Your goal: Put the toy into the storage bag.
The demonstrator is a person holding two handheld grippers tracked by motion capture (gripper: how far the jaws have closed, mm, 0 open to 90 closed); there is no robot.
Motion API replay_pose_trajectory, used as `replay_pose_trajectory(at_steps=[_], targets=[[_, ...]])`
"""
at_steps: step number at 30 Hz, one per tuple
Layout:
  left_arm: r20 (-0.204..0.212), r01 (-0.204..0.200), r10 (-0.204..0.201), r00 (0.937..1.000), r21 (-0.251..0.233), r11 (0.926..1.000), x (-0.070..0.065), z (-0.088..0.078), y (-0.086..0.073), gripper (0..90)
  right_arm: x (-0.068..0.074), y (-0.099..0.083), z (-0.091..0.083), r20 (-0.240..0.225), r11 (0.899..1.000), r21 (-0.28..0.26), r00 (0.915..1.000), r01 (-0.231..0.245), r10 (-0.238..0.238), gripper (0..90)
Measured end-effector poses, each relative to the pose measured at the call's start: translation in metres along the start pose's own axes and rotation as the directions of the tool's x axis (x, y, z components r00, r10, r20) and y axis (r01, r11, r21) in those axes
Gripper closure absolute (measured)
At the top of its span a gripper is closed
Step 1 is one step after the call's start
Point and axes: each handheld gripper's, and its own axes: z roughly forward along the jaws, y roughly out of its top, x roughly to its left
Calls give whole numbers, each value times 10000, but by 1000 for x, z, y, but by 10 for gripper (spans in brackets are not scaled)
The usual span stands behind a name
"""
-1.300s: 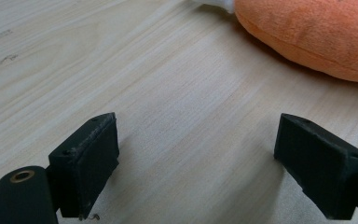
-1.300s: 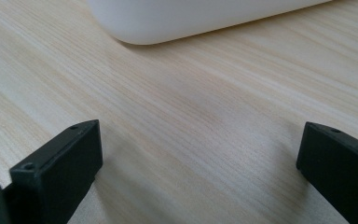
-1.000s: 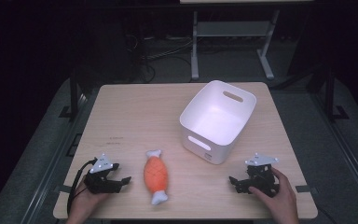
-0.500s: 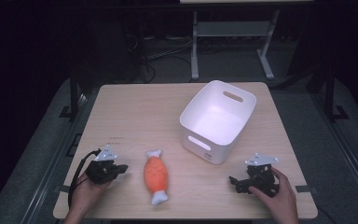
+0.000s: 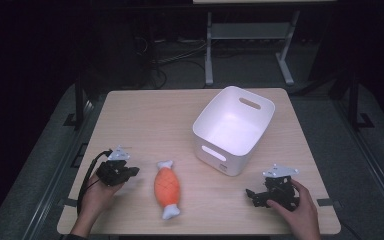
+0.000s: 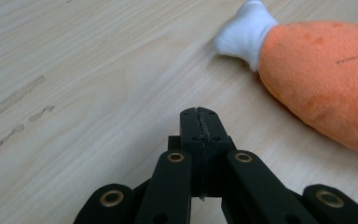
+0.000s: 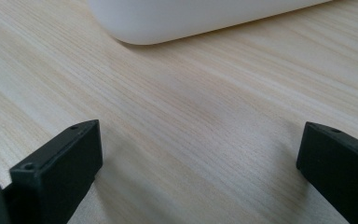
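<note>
An orange plush toy (image 5: 167, 188) with white ends lies at the front middle of the wooden table (image 5: 150, 115). My left gripper (image 5: 131, 171) rests on the table just left of it, jaws shut with nothing between them. In the left gripper view the shut gripper (image 6: 200, 113) points past the plush toy (image 6: 326, 79), whose white end lies ahead to the right. A white bin (image 5: 233, 129) stands open and empty at the right. My right gripper (image 5: 251, 195) sits near the front right, open. In the right gripper view the open gripper (image 7: 200, 144) faces the bin's wall (image 7: 191, 18).
A metal stand (image 5: 250, 35) and cables lie on the dark floor beyond the table's far edge. The table's front edge runs close under both hands.
My left gripper has shifted slightly toward the plush toy and turned a little. The right gripper has stayed in place.
</note>
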Motion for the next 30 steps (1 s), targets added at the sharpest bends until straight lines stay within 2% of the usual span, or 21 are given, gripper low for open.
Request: replay_pose_trajectory(at_steps=[9, 12, 23, 30], targets=[[287, -177, 173, 9994, 121, 9998, -5, 13, 21, 897, 0, 0, 0, -2, 10000, 3, 10000, -1, 1, 0], [405, -183, 174, 9990, 220, 9996, -6, 18, 24, 897, 0, 0, 0, -1, 10000, 3, 10000, 1, -1, 0], [607, -704, 662, 9960, 706, 9950, -20, 35, 36, 897, 0, 0, 0, 1, 10000, 4, 10000, 3, -3, 0], [702, -797, 739, 9948, 840, 9933, -24, 42, 40, 897, 0, 0, 0, 0, 10000, 5, 10000, 4, -4, 0]])
